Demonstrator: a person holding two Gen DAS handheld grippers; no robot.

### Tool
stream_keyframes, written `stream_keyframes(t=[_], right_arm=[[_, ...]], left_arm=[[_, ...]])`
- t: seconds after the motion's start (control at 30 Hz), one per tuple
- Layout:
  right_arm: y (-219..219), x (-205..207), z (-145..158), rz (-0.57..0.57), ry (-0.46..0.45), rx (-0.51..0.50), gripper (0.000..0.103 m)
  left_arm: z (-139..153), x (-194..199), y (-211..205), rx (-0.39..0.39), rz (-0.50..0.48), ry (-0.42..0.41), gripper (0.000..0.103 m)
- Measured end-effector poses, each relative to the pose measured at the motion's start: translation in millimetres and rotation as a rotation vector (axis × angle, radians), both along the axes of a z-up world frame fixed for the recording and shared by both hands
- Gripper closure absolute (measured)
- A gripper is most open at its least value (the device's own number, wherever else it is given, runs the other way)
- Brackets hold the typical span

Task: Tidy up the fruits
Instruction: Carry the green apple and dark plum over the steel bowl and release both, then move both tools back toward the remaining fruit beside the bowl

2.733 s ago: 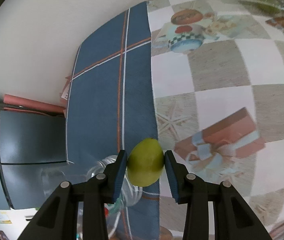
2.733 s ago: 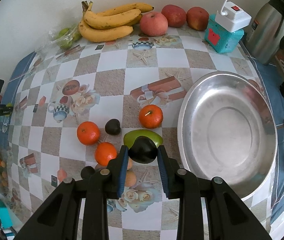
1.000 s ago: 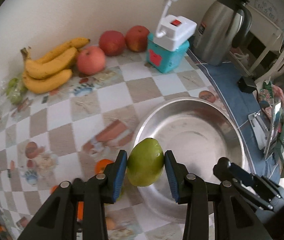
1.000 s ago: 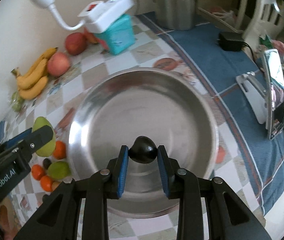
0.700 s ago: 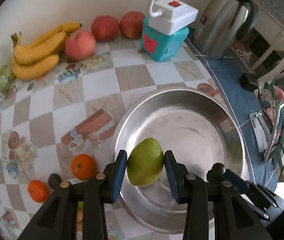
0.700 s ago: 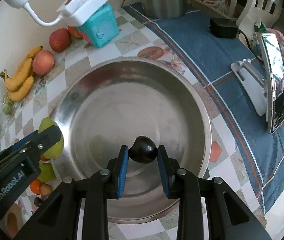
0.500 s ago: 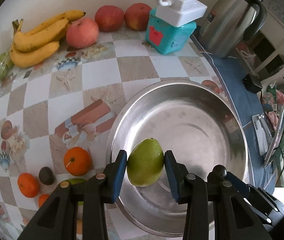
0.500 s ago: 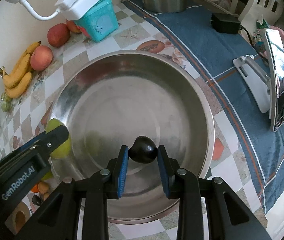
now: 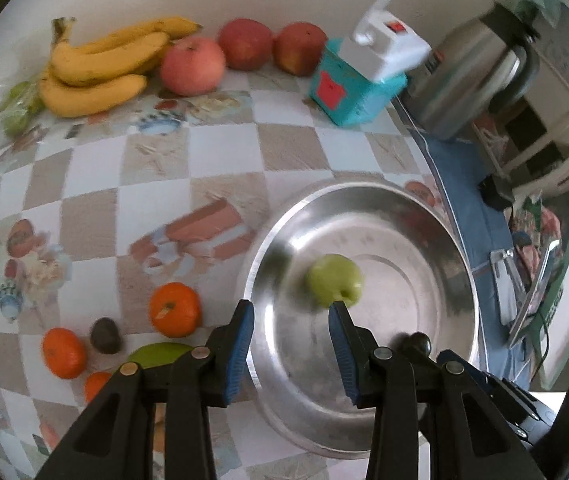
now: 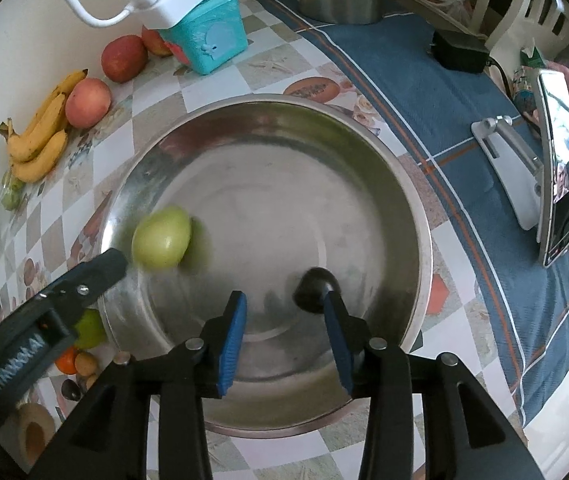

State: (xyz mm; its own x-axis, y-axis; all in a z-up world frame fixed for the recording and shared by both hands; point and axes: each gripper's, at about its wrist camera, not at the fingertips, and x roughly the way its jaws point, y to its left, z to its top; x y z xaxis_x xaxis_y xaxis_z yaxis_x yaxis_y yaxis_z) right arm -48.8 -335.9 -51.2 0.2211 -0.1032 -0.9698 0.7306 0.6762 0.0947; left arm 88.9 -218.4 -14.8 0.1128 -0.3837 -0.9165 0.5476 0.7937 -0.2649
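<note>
Both grippers, left (image 9: 290, 326) and right (image 10: 282, 320), hang spread and empty over the steel bowl (image 10: 412, 200), remaining oranges (image 9: 174, 310) lying nearer the left.

Left gripper (image 9: 290, 322): black angular plastic arms, blue ribbed pads on the fingers' inner faces, a silver round screw head on each arm; right gripper (image 10: 284, 316): same black frame, blue pads, silver screws; white lettering, blurred, runs along the left gripper's side in the right wrist view.
</note>
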Motion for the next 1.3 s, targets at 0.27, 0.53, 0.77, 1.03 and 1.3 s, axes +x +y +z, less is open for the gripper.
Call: stream_keyframes(t=[0.27,0.53,0.77,1.03,1.3], right_arm=[[14,6,12,0.044,-0.009,-0.019,0.045],[33,21,11,0.113,0.004,-0.032,0.028],[55,30,11,0.171,0.015,-0.045,0.028],[86,44,14,0.260,-0.022,-0.017,0.015],[131,61,23,0.372,-0.120,0.022,0.011]], left_arm=[[6,17,48,0.053,0.134,-0.042,0.051],[-6,32,101,0.189,0.302,-0.083,0.025],[-23,39,137,0.258,0.379,-0.036,0.009],[-11,48,182,0.234,0.509,-0.042,0.000],[-3,40,219,0.193,0.610,-0.064,0.000]])
